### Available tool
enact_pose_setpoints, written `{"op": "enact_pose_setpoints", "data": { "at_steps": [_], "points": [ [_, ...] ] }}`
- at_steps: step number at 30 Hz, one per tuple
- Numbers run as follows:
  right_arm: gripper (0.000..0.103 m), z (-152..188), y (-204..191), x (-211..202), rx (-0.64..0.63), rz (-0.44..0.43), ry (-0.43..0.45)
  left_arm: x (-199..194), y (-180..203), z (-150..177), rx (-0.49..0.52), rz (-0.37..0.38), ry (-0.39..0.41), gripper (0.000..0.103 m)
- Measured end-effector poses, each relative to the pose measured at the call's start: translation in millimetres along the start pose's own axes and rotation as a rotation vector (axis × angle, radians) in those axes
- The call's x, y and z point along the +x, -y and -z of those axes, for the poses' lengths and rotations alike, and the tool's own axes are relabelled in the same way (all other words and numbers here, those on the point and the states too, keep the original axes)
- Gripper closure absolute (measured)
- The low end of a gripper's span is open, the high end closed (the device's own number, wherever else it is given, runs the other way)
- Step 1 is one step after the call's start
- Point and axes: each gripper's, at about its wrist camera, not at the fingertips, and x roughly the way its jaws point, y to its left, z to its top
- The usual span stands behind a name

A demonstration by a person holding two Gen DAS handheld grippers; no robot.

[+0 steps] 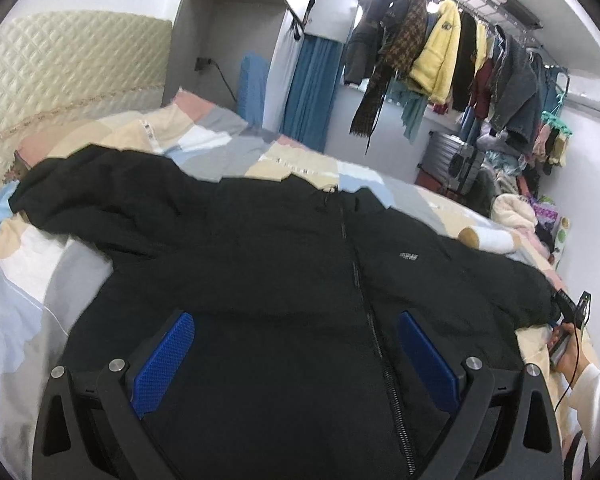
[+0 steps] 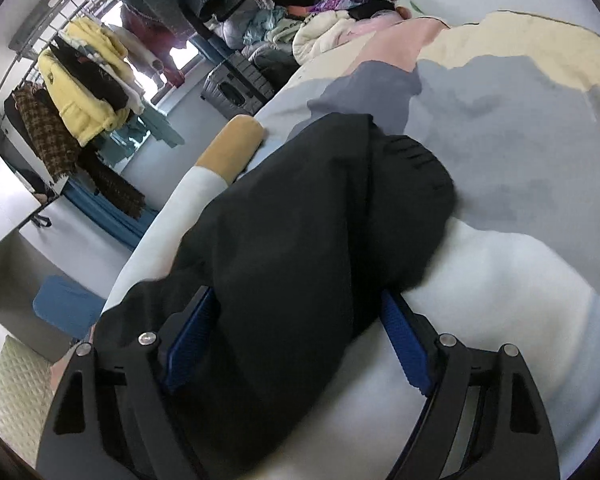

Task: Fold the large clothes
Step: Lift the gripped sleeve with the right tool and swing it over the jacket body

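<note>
A large black zip-up jacket [image 1: 284, 248] lies spread front-up on the bed, zipper running down its middle. My left gripper [image 1: 296, 344] is open, hovering over the jacket's lower front, blue pads on either side of the zipper area. In the right wrist view, the jacket's sleeve [image 2: 320, 216] with its ribbed cuff lies on the bedspread. My right gripper [image 2: 300, 320] is open with its jaws straddling the sleeve, not closed on it. The right gripper also shows in the left wrist view [image 1: 572, 312] at the sleeve's end.
The bed has a patchwork bedspread [image 1: 204, 136] and a quilted headboard [image 1: 60, 68]. A rack of hanging clothes [image 1: 452, 52] stands behind, with a grey suitcase [image 1: 448, 156] and a pile of clothes [image 2: 284, 20] by the bed's far edge.
</note>
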Motion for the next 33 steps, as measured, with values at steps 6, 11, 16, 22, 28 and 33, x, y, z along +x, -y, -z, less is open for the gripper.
{"op": "enact_pose_setpoints", "data": {
  "at_steps": [6, 11, 16, 22, 28, 33],
  "points": [
    [0.042, -4, 5, 18, -0.004, 0.0, 0.038, 13, 7, 10, 0.019, -0.018, -0.031, 0.001],
    [0.082, -13, -11, 9, -0.062, -0.006, 0.071, 9, 12, 10, 0.053, -0.029, -0.011, 0.001],
    [0.089, -34, -24, -31, -0.102, -0.008, 0.105, -1, 19, 10, 0.077, -0.04, 0.007, 0.001],
    [0.089, -56, -65, -93, -0.19, -0.039, 0.149, -30, 35, 7, 0.132, -0.045, 0.058, 0.001],
    [0.089, -63, -118, -137, -0.31, -0.026, 0.17, -80, 42, -21, 0.111, -0.037, 0.1, 0.001],
    [0.089, -67, -163, -168, -0.369, -0.05, 0.194, -126, 49, -43, 0.16, -0.086, 0.124, 0.001]
  ]
}}
